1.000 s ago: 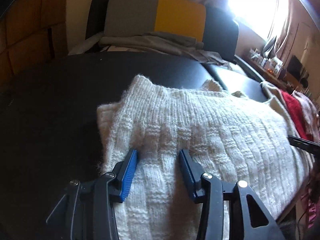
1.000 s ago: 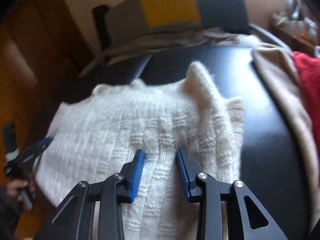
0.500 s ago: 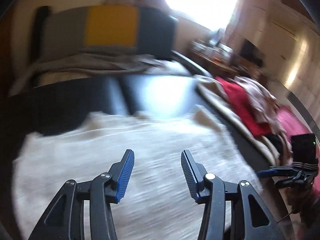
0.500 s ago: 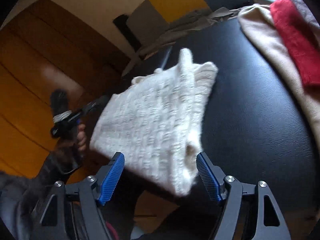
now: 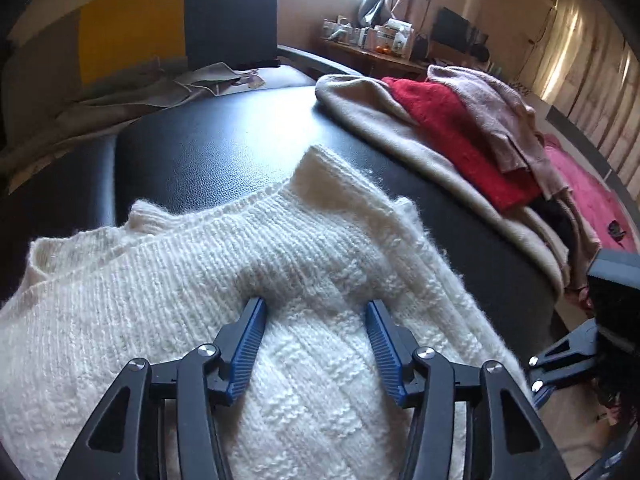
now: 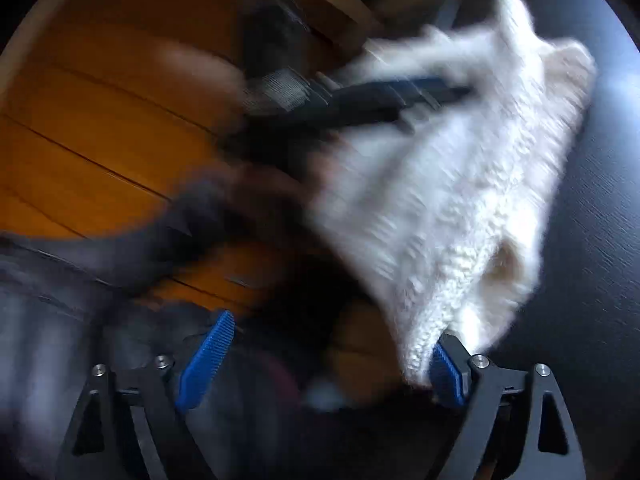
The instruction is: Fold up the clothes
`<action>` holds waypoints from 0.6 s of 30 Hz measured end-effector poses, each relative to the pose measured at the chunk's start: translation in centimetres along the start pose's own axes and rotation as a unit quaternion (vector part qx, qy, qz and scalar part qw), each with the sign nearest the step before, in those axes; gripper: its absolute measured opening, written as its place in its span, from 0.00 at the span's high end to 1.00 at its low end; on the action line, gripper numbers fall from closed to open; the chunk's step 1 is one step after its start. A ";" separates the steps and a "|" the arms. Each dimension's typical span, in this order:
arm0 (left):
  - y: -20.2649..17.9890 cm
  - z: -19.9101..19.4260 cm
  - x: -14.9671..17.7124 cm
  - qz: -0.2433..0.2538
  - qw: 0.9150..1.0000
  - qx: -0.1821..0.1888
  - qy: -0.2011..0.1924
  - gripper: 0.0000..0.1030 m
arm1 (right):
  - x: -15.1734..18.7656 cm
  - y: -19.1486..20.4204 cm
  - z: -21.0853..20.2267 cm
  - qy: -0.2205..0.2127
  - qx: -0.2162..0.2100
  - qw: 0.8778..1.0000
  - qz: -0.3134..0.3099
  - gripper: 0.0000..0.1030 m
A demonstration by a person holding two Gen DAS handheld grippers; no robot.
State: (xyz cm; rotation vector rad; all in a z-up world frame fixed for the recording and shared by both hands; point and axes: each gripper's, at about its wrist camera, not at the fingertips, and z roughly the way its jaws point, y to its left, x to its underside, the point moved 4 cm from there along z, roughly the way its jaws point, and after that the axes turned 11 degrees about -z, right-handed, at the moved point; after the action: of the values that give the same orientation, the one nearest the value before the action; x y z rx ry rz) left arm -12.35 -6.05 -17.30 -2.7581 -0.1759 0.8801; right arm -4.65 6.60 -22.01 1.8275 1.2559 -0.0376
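A folded white knit sweater (image 5: 248,264) lies on the black padded table (image 5: 224,136). My left gripper (image 5: 316,344) is open and rests low over the sweater's near part, its blue pads apart on the knit. In the blurred right wrist view the sweater (image 6: 472,184) hangs over the table's near edge. My right gripper (image 6: 328,356) is wide open at that edge, its right pad touching the sweater's corner. The left gripper (image 6: 404,96) shows there lying across the sweater.
A pile of beige (image 5: 384,120), red (image 5: 452,128) and pink (image 5: 492,108) garments lies on the table's right side. A grey, yellow and black cushion (image 5: 132,36) and grey cloth sit behind. Wooden floor (image 6: 88,128) lies below the table edge.
My left gripper has swung right and settled on the sweater. My right gripper has pulled back off the sweater to its near corner at the table edge and opened wider.
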 end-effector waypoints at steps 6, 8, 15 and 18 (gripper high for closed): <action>-0.1 -0.3 0.1 -0.004 1.000 0.001 -0.013 0.47 | 0.3 -0.2 -0.9 -0.016 0.027 0.999 0.030 0.20; 0.3 -1.2 0.1 -0.013 1.000 0.011 -0.014 0.48 | 0.5 0.2 -1.4 -0.025 0.047 0.998 0.042 0.20; 5.6 -9.8 2.7 -0.097 0.990 0.076 -0.068 0.47 | -0.6 2.1 -5.3 -0.073 0.172 0.981 0.059 0.13; 11.0 -14.6 5.6 -0.136 0.985 0.045 -0.100 0.47 | -3.6 3.9 -5.2 -0.112 0.170 0.978 0.032 0.01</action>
State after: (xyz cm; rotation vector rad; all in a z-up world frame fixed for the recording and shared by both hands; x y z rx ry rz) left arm 1.19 -18.37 -11.73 -2.4823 -0.5213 1.0565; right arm -5.63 7.13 -14.66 2.0858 1.0778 -0.4363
